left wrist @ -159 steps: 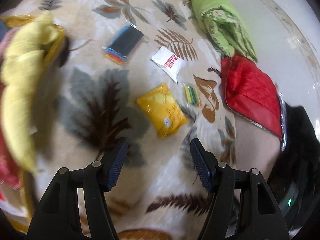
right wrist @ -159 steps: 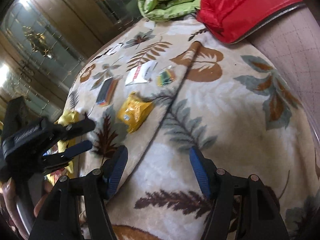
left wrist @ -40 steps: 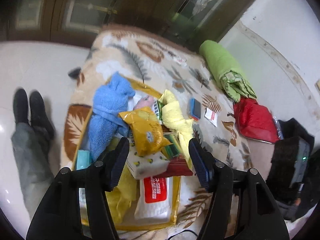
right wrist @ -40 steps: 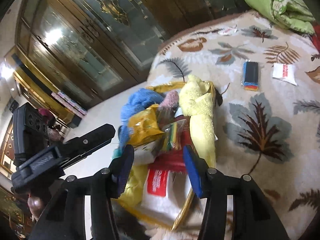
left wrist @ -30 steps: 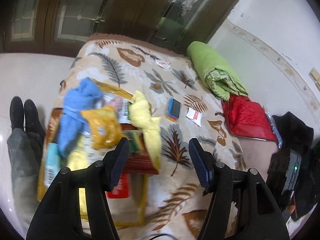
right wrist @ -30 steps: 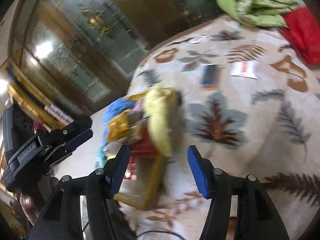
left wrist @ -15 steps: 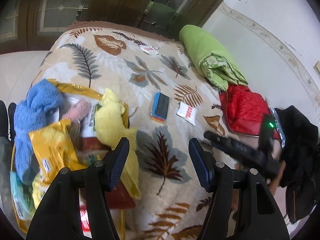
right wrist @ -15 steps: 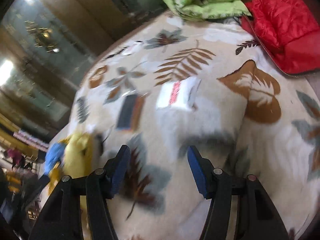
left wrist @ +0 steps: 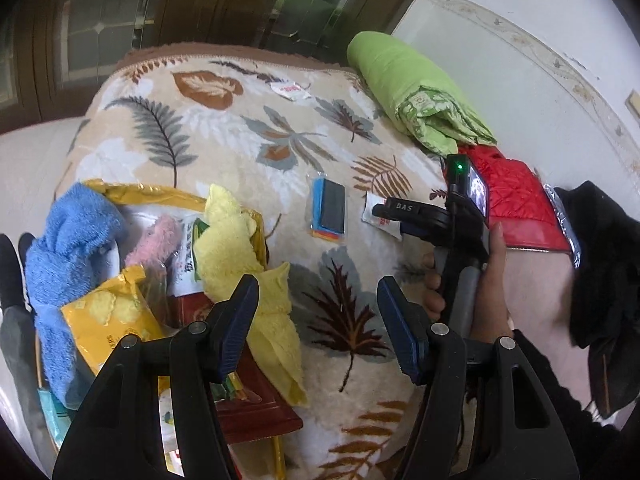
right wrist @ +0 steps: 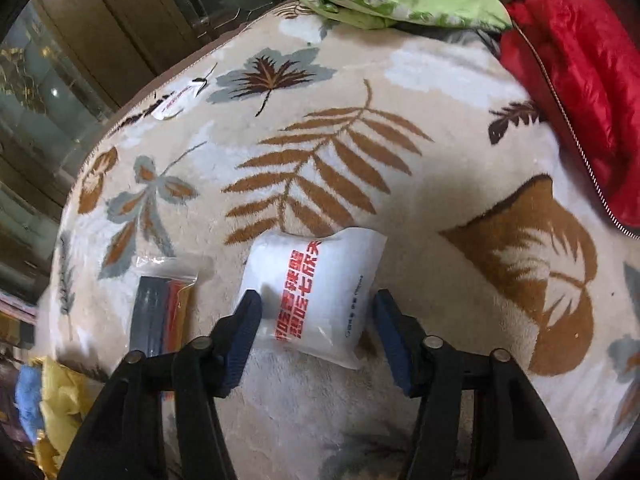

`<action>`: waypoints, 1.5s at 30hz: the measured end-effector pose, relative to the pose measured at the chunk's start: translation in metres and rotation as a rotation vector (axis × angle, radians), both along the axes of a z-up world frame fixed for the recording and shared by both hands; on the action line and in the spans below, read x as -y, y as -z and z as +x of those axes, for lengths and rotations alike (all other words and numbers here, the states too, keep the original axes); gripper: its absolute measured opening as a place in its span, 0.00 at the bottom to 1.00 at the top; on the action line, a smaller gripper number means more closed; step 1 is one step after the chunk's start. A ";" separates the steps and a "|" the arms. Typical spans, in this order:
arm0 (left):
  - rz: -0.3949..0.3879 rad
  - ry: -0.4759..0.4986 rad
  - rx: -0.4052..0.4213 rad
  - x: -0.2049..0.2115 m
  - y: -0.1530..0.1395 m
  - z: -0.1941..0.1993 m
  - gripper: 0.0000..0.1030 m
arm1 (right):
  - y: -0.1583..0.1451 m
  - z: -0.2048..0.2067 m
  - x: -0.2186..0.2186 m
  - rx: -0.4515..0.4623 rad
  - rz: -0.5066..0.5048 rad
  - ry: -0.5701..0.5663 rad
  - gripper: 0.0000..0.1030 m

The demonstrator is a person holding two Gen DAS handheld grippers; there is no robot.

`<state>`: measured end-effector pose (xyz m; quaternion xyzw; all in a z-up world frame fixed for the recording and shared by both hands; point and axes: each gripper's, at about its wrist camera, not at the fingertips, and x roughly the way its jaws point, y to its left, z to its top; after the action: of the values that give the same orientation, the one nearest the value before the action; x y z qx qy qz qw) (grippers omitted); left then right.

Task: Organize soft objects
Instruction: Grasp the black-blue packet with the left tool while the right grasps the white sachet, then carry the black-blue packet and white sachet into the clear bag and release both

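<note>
Counts first: two grippers, two white packets, one sleeve of coloured strips, one gold-rimmed bag stuffed with soft stuff, all on one leaf-print blanket (right wrist: 460, 92).

The nearer white packet (right wrist: 320, 300) is a puffy little pillow of clear-white plastic with two lines of red Chinese characters down it and a line of small grey print beside them, too small to read. It lies mid-blanket, right between the blue pads of the right gripper (right wrist: 316, 328). Those jaws are closing on it, left pad at its edge, right pad looks just clear, so no real grip yet. The second white packet (left wrist: 290, 90) sits far off near the blanket's far edge, red print too small to read.

Just left of the near packet is the strip sleeve (right wrist: 162, 306), dark on top with red, orange and yellow showing.

Left gripper (left wrist: 316, 320) hangs wide open with nothing in it, above the blanket by the bag (left wrist: 140, 192) at the near left. The bag holds a blue towel (left wrist: 68, 240), a yellow towel (left wrist: 240, 256), something pink and fluffy (left wrist: 154, 240) and a yellow packet (left wrist: 112, 316).

Far right: one green quilt (left wrist: 416, 92), one red quilted piece (left wrist: 516, 200). The right gripper's side reads "DAS".
</note>
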<state>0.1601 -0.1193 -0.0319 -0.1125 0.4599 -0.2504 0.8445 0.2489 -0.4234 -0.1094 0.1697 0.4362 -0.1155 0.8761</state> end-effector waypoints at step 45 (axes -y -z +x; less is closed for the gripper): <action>-0.012 -0.001 -0.012 0.003 -0.031 -0.081 0.30 | -0.045 -0.230 -0.077 0.248 0.253 -0.274 0.09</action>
<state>0.0791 -0.1227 -0.0009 -0.1194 0.4634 -0.2520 0.8411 0.0191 -0.3468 -0.0647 0.2305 0.3552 0.0820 0.9022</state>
